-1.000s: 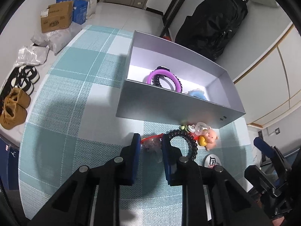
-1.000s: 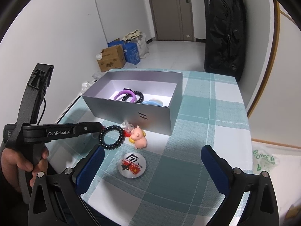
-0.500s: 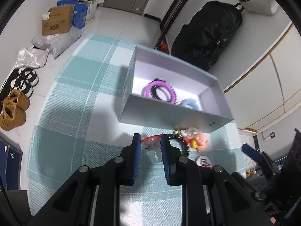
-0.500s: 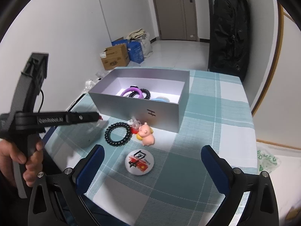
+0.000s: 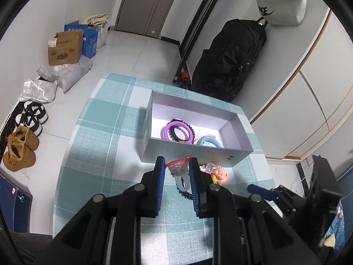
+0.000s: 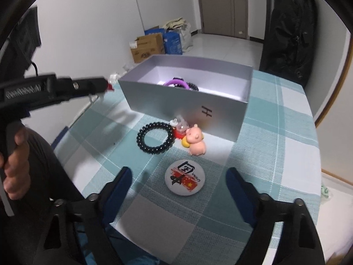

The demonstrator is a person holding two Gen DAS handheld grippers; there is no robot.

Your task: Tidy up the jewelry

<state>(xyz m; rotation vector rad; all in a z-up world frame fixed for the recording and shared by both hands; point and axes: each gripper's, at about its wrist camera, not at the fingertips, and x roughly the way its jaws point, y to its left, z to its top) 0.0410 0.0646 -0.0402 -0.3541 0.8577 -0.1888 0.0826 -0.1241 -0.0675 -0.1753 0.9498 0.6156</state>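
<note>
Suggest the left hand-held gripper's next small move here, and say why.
Probably carry it forward over the open grey box and release. The left hand-held gripper is shut on the red-topped translucent toy ring, lifted off the checked tablecloth, short of the box's near wall.

Open-topped box (rings inside), near wall fronted by bead bracelet, pig, probably touching

— The tablecloth has a check pattern in teal and white. The box is grey outside, pale lilac inside.

— Yes, and inside it lie a purple ring, and a light blue one.

— The bead bracelet is black, the pig pink, the badge white with red.
</note>
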